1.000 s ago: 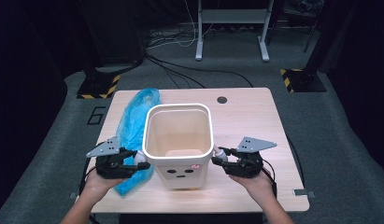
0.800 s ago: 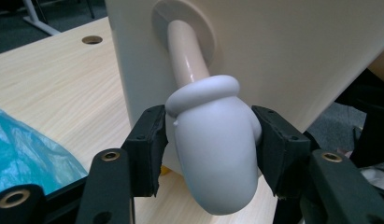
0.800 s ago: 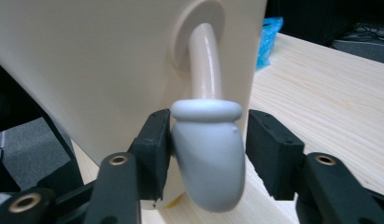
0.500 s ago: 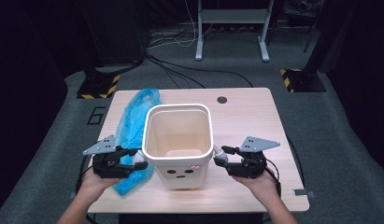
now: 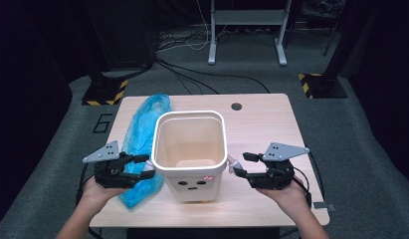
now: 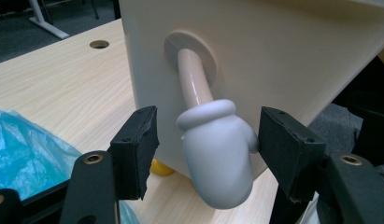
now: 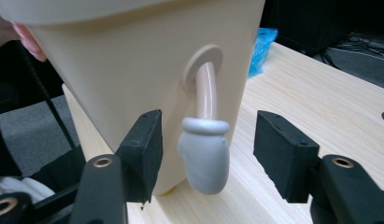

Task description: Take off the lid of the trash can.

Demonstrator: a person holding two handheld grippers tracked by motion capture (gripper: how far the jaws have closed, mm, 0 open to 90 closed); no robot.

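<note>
A cream bin (image 5: 191, 185) with a small face stands upright on the wooden table (image 5: 264, 132). It has a thin arm with a white mitten on each side. My left gripper (image 5: 144, 167) is open, its pads on either side of the left mitten (image 6: 217, 156). That mitten's thumb touches one pad (image 6: 285, 154). My right gripper (image 5: 243, 165) is also open and straddles the right mitten (image 7: 204, 158) with a gap on both sides. A crumpled blue plastic bag (image 5: 141, 127) lies on the table left of the bin and partly under my left gripper.
The table has a round cable hole (image 5: 236, 106) behind the bin. There is bare wood to the right of the bin and behind it. Cables, a stand's legs (image 5: 247, 52) and striped floor markers (image 5: 311, 82) lie beyond the table.
Both hands have shifted only slightly beside the bin. The jaws stay open and the bin has not moved.
</note>
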